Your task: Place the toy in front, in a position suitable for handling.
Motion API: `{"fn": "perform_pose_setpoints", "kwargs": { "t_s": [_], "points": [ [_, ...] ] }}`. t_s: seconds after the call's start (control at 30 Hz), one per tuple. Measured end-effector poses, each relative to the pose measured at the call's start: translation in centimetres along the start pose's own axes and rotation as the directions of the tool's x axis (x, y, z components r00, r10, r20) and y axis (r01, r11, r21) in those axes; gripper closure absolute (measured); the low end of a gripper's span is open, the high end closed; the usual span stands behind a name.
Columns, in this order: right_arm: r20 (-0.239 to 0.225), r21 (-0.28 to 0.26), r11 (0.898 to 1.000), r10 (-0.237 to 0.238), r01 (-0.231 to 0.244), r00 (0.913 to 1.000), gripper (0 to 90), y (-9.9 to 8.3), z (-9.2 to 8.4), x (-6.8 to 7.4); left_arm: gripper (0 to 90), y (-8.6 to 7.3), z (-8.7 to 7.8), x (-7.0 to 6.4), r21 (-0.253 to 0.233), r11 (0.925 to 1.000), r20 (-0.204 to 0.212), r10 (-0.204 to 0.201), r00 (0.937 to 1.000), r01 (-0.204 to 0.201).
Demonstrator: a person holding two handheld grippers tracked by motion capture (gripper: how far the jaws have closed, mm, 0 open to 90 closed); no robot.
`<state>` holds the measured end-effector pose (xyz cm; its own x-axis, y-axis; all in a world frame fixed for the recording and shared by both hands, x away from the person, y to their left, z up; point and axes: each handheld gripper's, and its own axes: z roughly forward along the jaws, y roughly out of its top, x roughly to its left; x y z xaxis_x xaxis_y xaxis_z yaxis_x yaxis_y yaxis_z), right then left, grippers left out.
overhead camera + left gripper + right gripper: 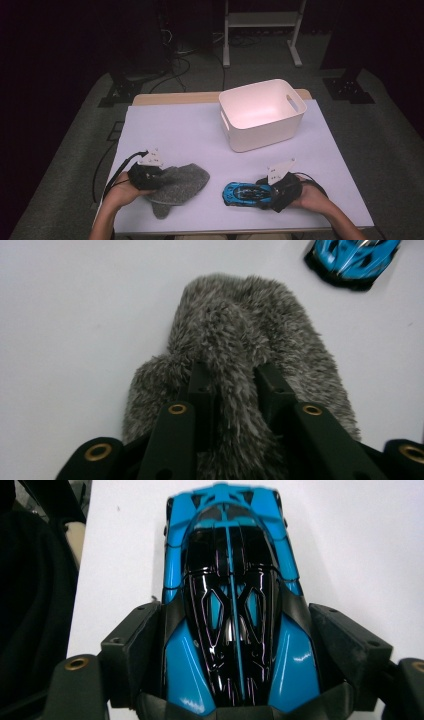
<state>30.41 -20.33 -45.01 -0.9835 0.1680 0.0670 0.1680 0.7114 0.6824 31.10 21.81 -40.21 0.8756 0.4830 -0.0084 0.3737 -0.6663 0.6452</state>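
Mitten and toy car both lie near of the white bin, nothing binned yet. Left gripper view: left gripper pinches a fold of grey fleece. Right gripper view: right gripper clamps the blue car's flanks.
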Motion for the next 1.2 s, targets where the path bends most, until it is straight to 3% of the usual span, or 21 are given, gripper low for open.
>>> {"fn": "perform_pose_setpoints", "kwargs": {
  "t_s": [0.1,0.3,0.47,0.73,0.83,1.03,1.2],
  "points": [
    [-0.004,0.031,0.999,0.022,-0.022,0.9998,22.6,-0.2,0.1,-0.1,65.3,-0.5,0.5,0.0,0.013,0.9999,-0.003,-0.005,1.0000,0.005],
    [-0.017,0.001,0.998,0.061,-0.061,0.9980,21.2,0.0,-0.7,-0.3,50.1,-0.8,-0.7,0.2,-0.031,0.9991,-0.043,-0.029,0.9987,0.028],
    [-0.015,-0.001,0.998,0.066,-0.066,0.9977,20.6,0.8,-1.5,-0.7,44.5,-0.8,-0.9,0.0,-0.043,0.9986,-0.043,-0.033,0.9985,0.031],
    [0.015,-0.025,0.995,0.098,-0.098,0.9950,20.3,2.1,-3.6,-2.0,36.2,-0.4,-1.5,0.1,-0.104,0.9937,-0.053,-0.047,0.9975,0.042],
    [0.035,-0.016,0.995,0.101,-0.100,0.9943,20.2,2.4,-4.4,-2.7,31.9,-0.3,-1.6,0.2,-0.100,0.9939,-0.076,-0.055,0.9956,0.047],
    [0.063,-0.020,0.994,0.107,-0.106,0.9922,19.5,3.5,-6.1,-4.0,23.8,-0.4,-1.8,0.1,-0.126,0.9891,-0.070,-0.087,0.9938,0.077],
    [0.088,-0.026,0.995,0.102,-0.100,0.9909,18.0,4.5,-7.6,-5.2,17.7,0.0,-2.1,-0.1,-0.144,0.9875,-0.086,-0.078,0.9933,0.065]
  ]
}}
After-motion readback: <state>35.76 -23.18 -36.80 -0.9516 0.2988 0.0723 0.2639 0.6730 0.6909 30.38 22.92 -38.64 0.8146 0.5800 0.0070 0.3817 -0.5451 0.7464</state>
